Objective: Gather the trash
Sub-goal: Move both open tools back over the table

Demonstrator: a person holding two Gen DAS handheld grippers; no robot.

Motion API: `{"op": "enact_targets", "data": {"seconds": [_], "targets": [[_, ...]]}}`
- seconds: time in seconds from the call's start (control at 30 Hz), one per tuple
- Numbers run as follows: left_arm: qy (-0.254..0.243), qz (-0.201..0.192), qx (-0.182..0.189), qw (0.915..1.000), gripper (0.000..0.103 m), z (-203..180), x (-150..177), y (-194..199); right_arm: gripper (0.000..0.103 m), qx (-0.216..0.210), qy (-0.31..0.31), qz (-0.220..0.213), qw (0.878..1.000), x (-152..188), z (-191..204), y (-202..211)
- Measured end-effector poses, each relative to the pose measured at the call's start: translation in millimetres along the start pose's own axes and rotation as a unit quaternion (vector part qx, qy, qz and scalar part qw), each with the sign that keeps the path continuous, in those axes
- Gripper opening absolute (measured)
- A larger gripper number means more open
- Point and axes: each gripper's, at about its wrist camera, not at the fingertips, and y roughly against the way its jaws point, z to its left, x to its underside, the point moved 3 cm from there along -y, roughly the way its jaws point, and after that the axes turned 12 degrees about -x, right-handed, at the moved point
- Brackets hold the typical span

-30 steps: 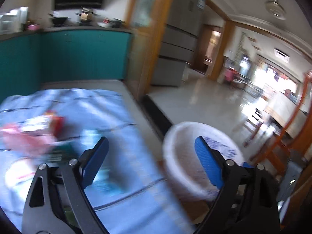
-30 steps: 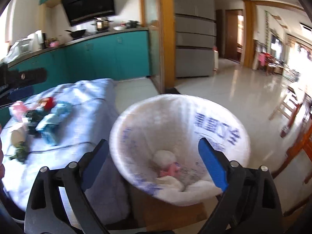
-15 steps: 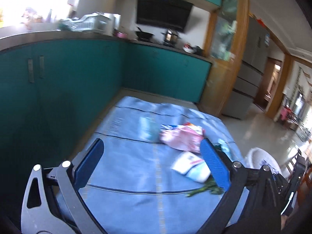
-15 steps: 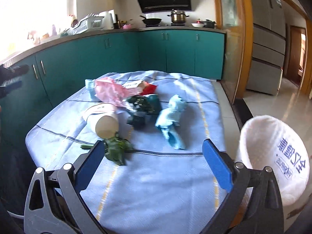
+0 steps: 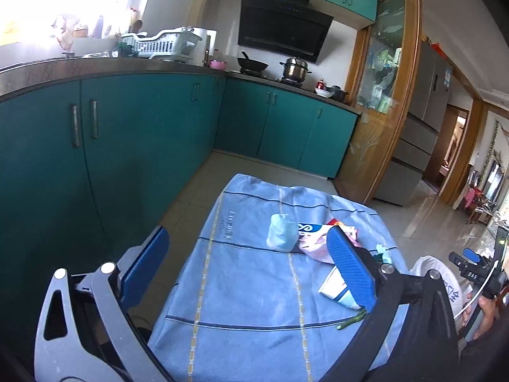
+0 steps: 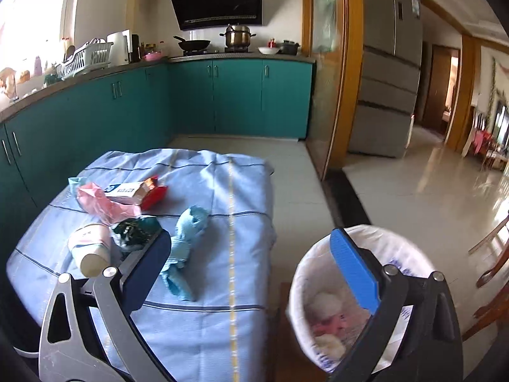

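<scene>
Left gripper (image 5: 246, 269): jaws spread wide, nothing between the blue pads; it hangs above the near-left part of the table.
Right gripper (image 6: 254, 265): jaws spread wide, empty; one pad stands in front of the green wrapper, the other in front of the bin's rim.
Table (image 6: 222, 343): covered by a light-blue cloth with dark stripes and a yellow dashed line; small pale lettering on the cloth is too faint to read.
Trash on the table: a pink plastic bag (image 6: 101, 205), a red-and-white carton (image 6: 136, 191) touching it, a crumpled green wrapper (image 6: 135, 229), a white cup (image 6: 90, 248) lying on its side, a twisted light-blue rag (image 6: 186, 242), and a pale-blue packet (image 5: 280, 232) at the far edge of the pile.
Carton label: blue printing on white, not legible.
Bin (image 6: 410, 254): lined with a white bag, standing on the floor just beside the table's right edge; pink and white scraps lie inside.
Bin writing: blue characters on the liner, partly hidden by the gripper, unreadable.
Obstructions: the left gripper's right pad covers part of the cup and the pink bag in the left wrist view.
Surroundings: teal cabinets (image 6: 238, 95), a black range hood (image 6: 216, 3), a steel pot (image 6: 237, 36), a wok (image 6: 192, 44), a dish rack (image 6: 84, 59), a grey refrigerator (image 6: 386, 63).
</scene>
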Motion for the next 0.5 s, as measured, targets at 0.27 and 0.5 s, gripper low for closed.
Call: {"op": "enact_targets", "data": {"seconds": [0.27, 0.5], "targets": [[-0.071, -0.037, 0.007, 0.9968, 0.099, -54.3, -30.0, 15.4, 0.098, -0.049, -0.066, -0.003, 0.997, 16.7, -29.2, -13.5], [-0.076, -0.040, 0.036, 0.9957, 0.099, -91.0, -25.6, 15.4, 0.098, -0.039, -0.089, -0.003, 0.995, 36.9, -53.2, -13.3]]}}
